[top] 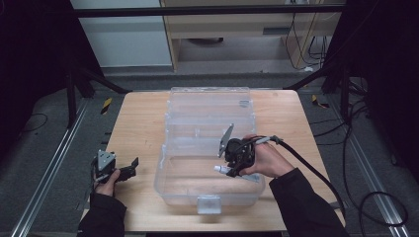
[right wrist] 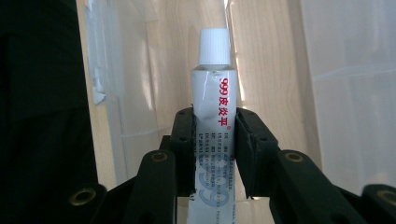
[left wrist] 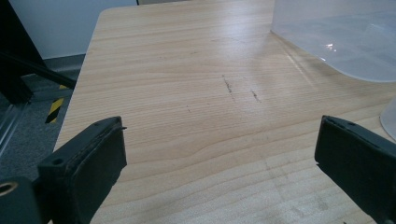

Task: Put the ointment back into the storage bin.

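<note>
Wooden table point(top: 138, 123) bears a clear plastic box point(top: 207, 106), where the right gripper point(top: 228, 170) clamps a white tube point(right wrist: 212, 107); at nine o'clock, the left gripper point(top: 129, 166) rests spread apart.

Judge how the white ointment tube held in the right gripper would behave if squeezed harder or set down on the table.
The tube is probably soft: its wall already shows a dent just above the right gripper pads. It looks light, since a pinch low on its body holds it straight. Laid down, its round ribbed cap might let it roll, though a flattened tail would likely stop that.
</note>
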A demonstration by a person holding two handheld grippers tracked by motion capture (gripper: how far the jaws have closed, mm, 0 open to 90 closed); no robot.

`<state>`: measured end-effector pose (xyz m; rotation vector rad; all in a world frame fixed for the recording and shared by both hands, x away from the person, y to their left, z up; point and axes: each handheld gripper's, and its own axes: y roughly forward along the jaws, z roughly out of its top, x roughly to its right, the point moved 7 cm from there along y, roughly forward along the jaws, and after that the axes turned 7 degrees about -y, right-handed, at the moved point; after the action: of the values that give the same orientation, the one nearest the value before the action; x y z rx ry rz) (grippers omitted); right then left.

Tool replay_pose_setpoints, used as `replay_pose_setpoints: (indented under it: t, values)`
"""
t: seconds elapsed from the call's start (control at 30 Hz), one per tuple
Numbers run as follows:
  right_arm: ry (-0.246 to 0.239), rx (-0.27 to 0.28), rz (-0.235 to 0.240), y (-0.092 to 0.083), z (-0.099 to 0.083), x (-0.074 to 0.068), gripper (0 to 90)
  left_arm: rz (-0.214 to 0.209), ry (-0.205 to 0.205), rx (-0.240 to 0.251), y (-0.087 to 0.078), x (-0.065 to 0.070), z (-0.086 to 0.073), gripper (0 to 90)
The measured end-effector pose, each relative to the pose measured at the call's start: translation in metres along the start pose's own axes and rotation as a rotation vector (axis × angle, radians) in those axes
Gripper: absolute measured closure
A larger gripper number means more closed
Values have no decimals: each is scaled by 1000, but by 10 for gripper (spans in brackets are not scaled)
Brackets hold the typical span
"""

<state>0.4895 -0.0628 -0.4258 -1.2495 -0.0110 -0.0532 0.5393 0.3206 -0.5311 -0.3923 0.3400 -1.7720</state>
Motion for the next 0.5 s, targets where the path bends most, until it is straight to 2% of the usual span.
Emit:
replay_pose_setpoints:
  t: [0.5]
  values:
    - [-42, -66, 38, 29, -8, -5, 699, 0, -1, 0, 0, 0, 0, 15]
